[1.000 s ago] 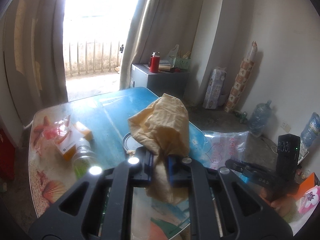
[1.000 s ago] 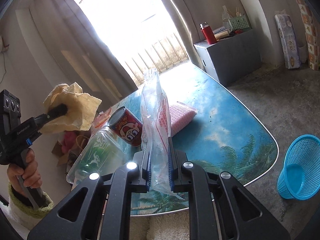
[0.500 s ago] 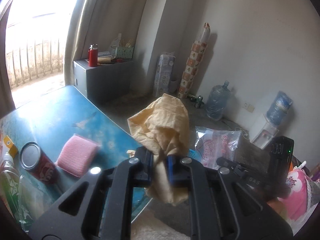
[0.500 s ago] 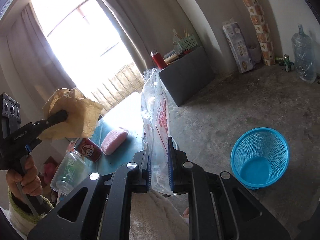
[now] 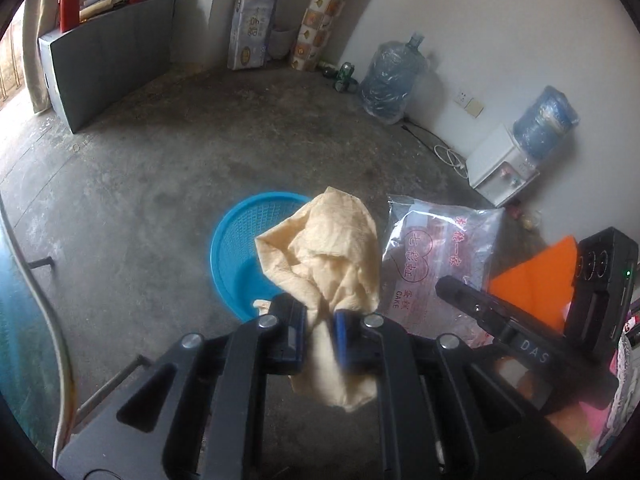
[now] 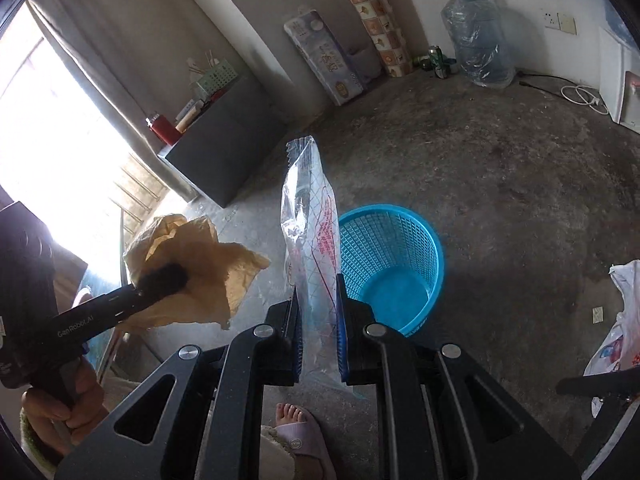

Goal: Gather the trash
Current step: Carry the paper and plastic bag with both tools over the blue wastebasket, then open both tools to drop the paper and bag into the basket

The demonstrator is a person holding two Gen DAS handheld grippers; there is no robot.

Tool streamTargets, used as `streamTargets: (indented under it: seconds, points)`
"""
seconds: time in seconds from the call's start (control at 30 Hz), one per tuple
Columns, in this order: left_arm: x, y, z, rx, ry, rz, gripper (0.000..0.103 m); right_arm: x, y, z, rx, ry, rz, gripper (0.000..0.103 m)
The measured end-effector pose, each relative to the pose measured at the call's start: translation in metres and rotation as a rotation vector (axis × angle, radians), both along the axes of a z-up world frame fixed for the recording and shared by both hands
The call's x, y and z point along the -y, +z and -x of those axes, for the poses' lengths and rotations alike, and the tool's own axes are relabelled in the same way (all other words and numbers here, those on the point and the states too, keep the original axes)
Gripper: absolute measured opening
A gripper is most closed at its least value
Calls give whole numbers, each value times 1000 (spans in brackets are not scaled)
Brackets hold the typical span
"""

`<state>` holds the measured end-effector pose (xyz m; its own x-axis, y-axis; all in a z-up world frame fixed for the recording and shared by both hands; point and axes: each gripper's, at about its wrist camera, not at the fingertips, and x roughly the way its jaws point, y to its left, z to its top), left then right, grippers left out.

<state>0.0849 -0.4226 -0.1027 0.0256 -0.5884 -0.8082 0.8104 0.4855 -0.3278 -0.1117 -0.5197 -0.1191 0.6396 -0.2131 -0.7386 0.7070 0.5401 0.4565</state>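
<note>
My left gripper [image 5: 320, 322] is shut on a crumpled yellow paper napkin [image 5: 332, 252], held above the near rim of a blue plastic basket [image 5: 236, 240] that stands on the concrete floor. My right gripper [image 6: 318, 316] is shut on a clear plastic bag with red print [image 6: 310, 236], upright, just left of the blue basket [image 6: 394, 264]. The basket looks empty inside. In the right wrist view the left gripper [image 6: 164, 280] with the napkin [image 6: 200, 264] hangs to the left. In the left wrist view the right gripper [image 5: 452, 286] and its bag [image 5: 436, 248] sit to the right.
A blue table edge [image 5: 24, 304] runs along the left. A grey cabinet [image 6: 224, 152] with a red flask stands by the window. Water bottles [image 5: 394, 76], a tissue pack [image 5: 250, 20] and a white dispenser [image 5: 500, 168] line the wall. A slippered foot [image 6: 298, 428] is below; a white bag [image 6: 616, 336] lies right.
Both grippers have swung away from the table and tilted down toward the floor, still holding napkin and bag. The blue basket has come under them; the table has left the middle of both views.
</note>
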Motion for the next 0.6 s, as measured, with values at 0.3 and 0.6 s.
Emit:
streamTargets:
  seconds: [0.3,0.6]
  points:
    - [68,-124,-35,-81,-22,-222,10,56,-104,-54,-188,1,-175,14]
    - [91,-174,-70,-62,-14,-292,30,91,-144,-94,-240,-16,-200,26]
